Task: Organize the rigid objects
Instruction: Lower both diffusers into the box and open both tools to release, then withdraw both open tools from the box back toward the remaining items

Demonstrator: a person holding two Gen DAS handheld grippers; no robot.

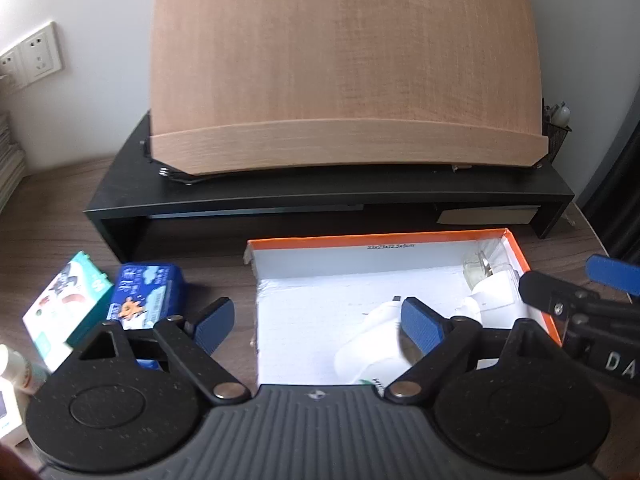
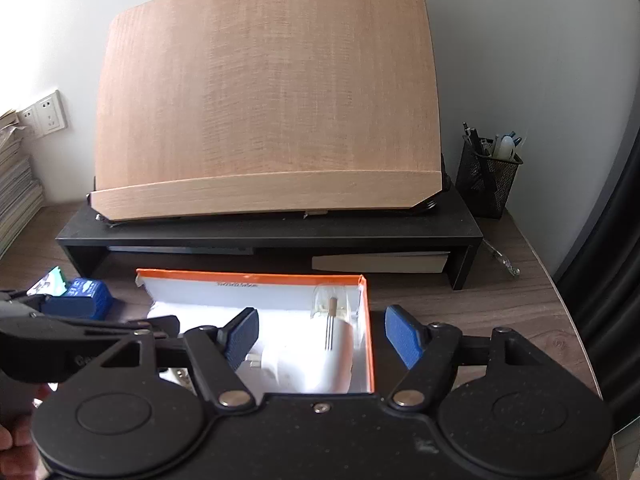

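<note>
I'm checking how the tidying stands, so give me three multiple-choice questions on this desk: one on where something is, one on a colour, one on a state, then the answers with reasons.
1. Where does the blue packet lie?
A. inside the box
B. on the desk, left of the box
C. on the black shelf

2. What colour is the outside of the box?
A. green
B. orange
C. black

3. How does the left tool stand?
A. open, gripping nothing
B. shut on the blue packet
C. shut on the white bottle

Answers:
1. B: in the left wrist view the packet lies on the wood left of the box wall.
2. B: the rim and outer walls are orange, the inside white.
3. A: its blue pads stand wide apart, and the white bottle lies loose in the box below.
</note>
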